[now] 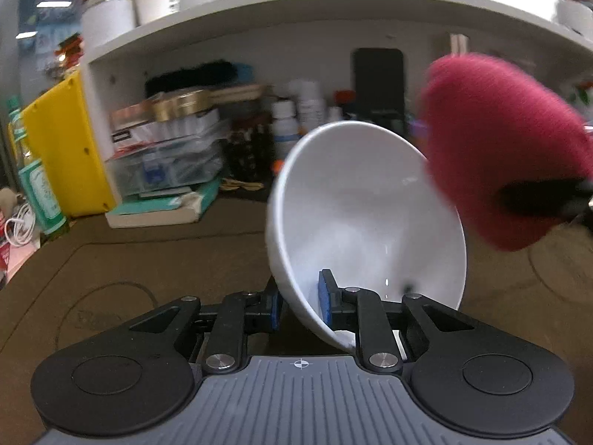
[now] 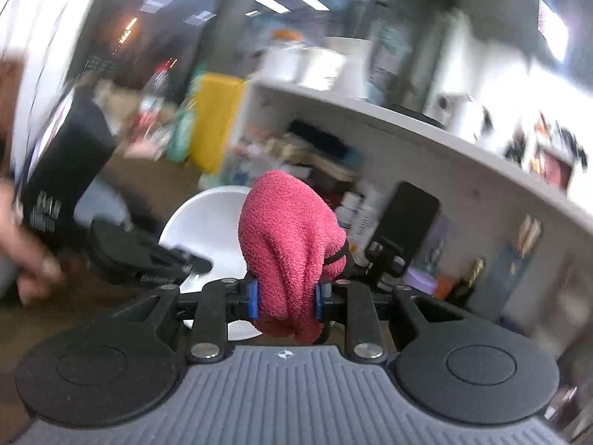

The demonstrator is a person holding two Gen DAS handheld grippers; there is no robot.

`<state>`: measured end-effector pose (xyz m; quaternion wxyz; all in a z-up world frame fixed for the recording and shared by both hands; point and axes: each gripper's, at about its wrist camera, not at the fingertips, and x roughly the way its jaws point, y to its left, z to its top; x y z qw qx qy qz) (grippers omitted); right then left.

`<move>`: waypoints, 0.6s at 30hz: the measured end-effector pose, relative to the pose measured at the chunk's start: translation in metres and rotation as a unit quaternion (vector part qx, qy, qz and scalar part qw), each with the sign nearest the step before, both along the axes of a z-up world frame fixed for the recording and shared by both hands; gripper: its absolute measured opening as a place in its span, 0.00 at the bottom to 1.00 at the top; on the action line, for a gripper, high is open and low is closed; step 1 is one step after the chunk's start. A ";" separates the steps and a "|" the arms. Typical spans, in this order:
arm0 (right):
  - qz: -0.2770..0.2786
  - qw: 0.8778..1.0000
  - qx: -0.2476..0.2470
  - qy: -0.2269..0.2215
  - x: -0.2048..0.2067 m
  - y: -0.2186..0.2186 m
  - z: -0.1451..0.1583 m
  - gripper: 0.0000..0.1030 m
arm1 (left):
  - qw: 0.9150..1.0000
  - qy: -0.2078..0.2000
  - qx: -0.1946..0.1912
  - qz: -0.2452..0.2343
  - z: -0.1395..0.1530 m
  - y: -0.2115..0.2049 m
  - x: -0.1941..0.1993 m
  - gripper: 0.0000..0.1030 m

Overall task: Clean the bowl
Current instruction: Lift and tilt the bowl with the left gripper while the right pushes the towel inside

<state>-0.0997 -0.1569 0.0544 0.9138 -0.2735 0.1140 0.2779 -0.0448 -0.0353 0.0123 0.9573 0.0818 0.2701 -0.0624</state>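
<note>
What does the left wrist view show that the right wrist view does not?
Only the left wrist view shows the left gripper clamped on the rim of the tilted white ceramic bowl, one finger inside and one outside, plus the bowl's bare interior.

Only the right wrist view shows the right gripper squeezing the red terry cloth, and a person's hand holding the left gripper.

Both show the bowl, the cloth, the white shelf unit and the yellow box.
</note>
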 end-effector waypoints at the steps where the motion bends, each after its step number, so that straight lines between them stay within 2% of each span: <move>1: 0.006 1.000 -0.022 -0.011 -0.003 0.007 -0.006 0.26 | 1.000 0.002 0.000 -0.006 0.000 0.000 -0.002 0.22; 5: 0.013 0.996 -0.077 -0.046 -0.004 0.027 -0.019 0.27 | 1.000 0.007 0.010 -0.014 -0.001 -0.004 -0.008 0.24; 8: 0.007 0.995 -0.098 -0.034 0.008 0.038 -0.034 0.29 | 1.000 0.008 0.011 -0.014 0.000 -0.005 -0.006 0.25; 10: -0.008 0.999 -0.042 0.027 0.020 0.035 -0.033 0.30 | 1.000 0.009 0.010 -0.014 0.000 -0.005 -0.005 0.26; 11: -0.010 0.998 -0.020 0.052 0.025 0.031 -0.031 0.30 | 1.000 0.009 0.010 -0.014 0.000 -0.005 -0.004 0.26; 12: -0.006 0.995 0.020 0.096 0.032 0.024 -0.028 0.30 | 1.000 0.009 0.010 -0.014 0.000 -0.005 -0.003 0.25; 14: 0.005 0.977 0.103 0.189 0.047 0.007 -0.023 0.30 | 1.000 0.010 0.009 -0.014 0.001 -0.005 -0.002 0.25; 15: 0.011 0.961 0.153 0.232 0.055 -0.004 -0.024 0.30 | 1.000 0.011 0.009 -0.014 0.001 -0.005 -0.001 0.25; 17: 0.023 0.915 0.252 0.314 0.070 -0.027 -0.024 0.29 | 1.000 0.011 0.008 -0.014 0.001 -0.006 0.000 0.26; 18: 0.028 0.912 0.270 0.307 0.070 -0.034 -0.021 0.28 | 1.000 0.011 0.010 -0.015 0.001 -0.006 0.000 0.28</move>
